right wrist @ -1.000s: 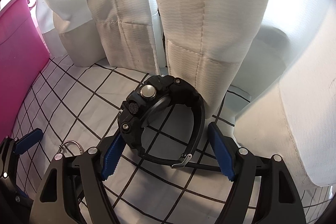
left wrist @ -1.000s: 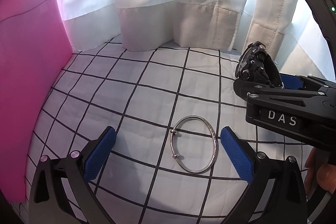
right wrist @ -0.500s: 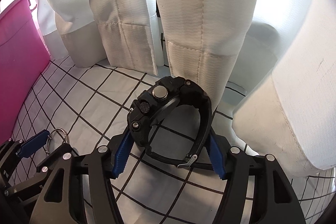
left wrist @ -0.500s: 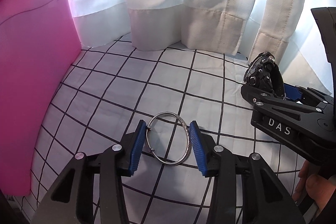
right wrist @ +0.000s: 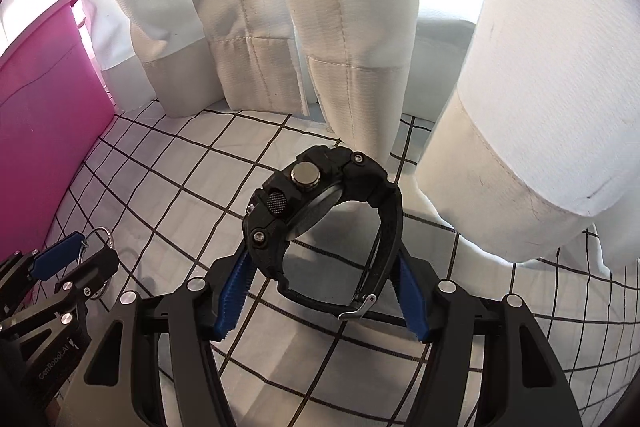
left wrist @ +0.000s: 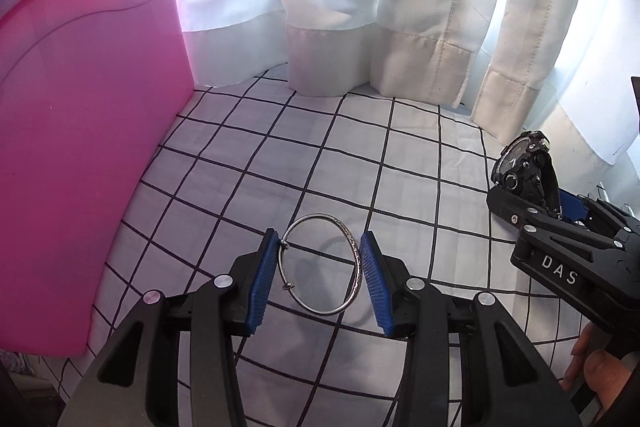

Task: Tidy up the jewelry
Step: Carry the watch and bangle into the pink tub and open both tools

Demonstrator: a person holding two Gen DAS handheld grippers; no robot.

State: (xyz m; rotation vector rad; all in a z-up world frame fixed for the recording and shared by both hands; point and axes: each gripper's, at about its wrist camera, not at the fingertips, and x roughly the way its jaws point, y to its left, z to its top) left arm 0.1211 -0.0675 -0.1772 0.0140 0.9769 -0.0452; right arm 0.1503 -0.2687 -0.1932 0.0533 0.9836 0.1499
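White curtains (left wrist: 420,27) hang at the back, their hems resting on a white cloth (left wrist: 248,163) with a black grid that covers the surface. A pink bin (left wrist: 80,131) stands at the left edge of the cloth.

The left tongs (left wrist: 320,275) are closed on a silver bangle (left wrist: 318,265): the blue pads (left wrist: 262,287) press its two sides, and the ring sits tilted between them, its shadow falling on the cloth beneath. In the right wrist view the same bangle (right wrist: 98,243) shows only in part, behind the left tongs (right wrist: 76,259) at the lower left.

The right tongs (right wrist: 320,291) grip a black watch (right wrist: 324,215) by its strap. The case stands up at the far end, crown and buttons facing the camera, and the metal buckle hangs at the near side by the right pad. From the left wrist view the watch (left wrist: 524,163) sticks out ahead of the right tongs (left wrist: 560,207), near the curtain hem, well apart from the bangle. A thumb (left wrist: 600,375) shows at the lower right edge.
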